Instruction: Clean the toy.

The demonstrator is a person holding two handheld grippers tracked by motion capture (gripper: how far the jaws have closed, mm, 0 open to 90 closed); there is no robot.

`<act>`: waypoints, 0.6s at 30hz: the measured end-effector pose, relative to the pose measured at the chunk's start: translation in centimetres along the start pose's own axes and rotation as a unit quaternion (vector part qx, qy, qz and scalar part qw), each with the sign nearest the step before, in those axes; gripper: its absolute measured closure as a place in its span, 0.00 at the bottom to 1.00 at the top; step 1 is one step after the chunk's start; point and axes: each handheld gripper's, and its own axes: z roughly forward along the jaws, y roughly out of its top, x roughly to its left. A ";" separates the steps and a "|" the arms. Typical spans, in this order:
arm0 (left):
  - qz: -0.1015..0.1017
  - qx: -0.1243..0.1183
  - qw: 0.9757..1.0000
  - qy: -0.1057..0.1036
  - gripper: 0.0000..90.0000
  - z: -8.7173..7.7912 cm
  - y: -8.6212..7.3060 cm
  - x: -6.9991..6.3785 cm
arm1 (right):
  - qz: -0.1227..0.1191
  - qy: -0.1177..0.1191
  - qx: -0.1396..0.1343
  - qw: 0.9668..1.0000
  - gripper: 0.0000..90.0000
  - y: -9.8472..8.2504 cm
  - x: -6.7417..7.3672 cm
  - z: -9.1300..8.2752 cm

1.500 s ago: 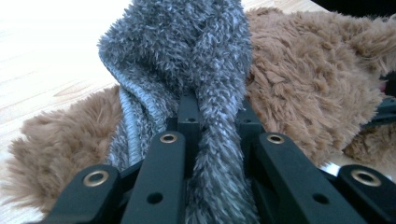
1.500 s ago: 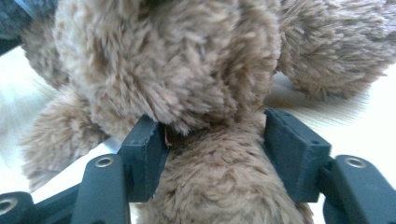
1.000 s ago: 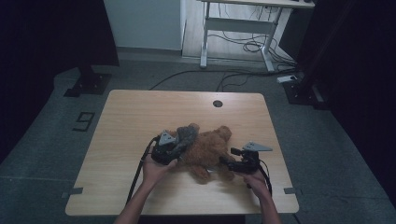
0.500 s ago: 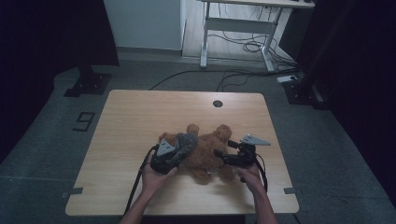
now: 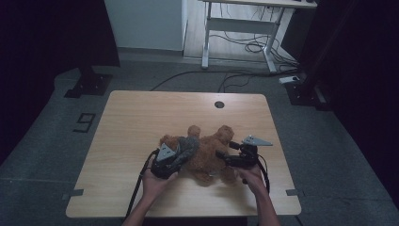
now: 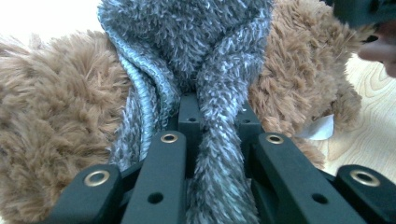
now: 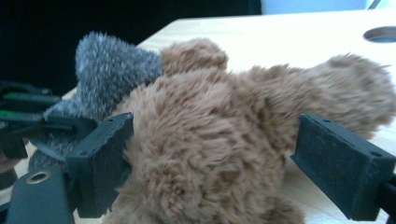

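Observation:
A brown teddy bear (image 5: pixel 209 157) (image 7: pixel 210 140) lies on the wooden table (image 5: pixel 141 117), with a grey fuzzy garment (image 5: pixel 187 147) (image 6: pixel 187 37) (image 7: pixel 107 70) at its left side. My left gripper (image 5: pixel 180 154) (image 6: pixel 217 116) is shut on a twisted fold of that grey fabric, hard against the bear (image 6: pixel 46 140). My right gripper (image 5: pixel 221 159) (image 7: pixel 219 158) comes in from the right. Its jaws have just been opening and now stand wide with the bear's body between them. One pad brushes the fur and the other stands apart from it.
The table has a round hole (image 5: pixel 219 104) (image 7: pixel 380 33) near its far edge. A white tag (image 6: pixel 320 128) hangs from the bear. Beyond the table are a white desk frame (image 5: pixel 235 28), floor cables (image 5: pixel 197 75) and a black stand base (image 5: pixel 89 84).
My right gripper has shifted a little left toward the bear and slightly up, then held still. The left gripper has kept its place and its hold on the grey fabric.

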 end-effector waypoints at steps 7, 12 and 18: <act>-0.002 0.001 1.000 -0.006 0.87 -0.1 -0.1 0.0 | -0.010 0.013 0.060 0.998 0.18 -1.4 0.3 2.2; -0.016 -0.002 1.000 -0.021 0.87 -0.4 -0.2 0.2 | -0.021 0.020 0.061 0.998 0.38 -1.9 0.2 1.9; -0.017 -0.014 1.000 -0.020 0.87 -1.4 2.4 -1.0 | -0.031 0.031 0.045 0.998 0.53 -3.1 0.0 1.3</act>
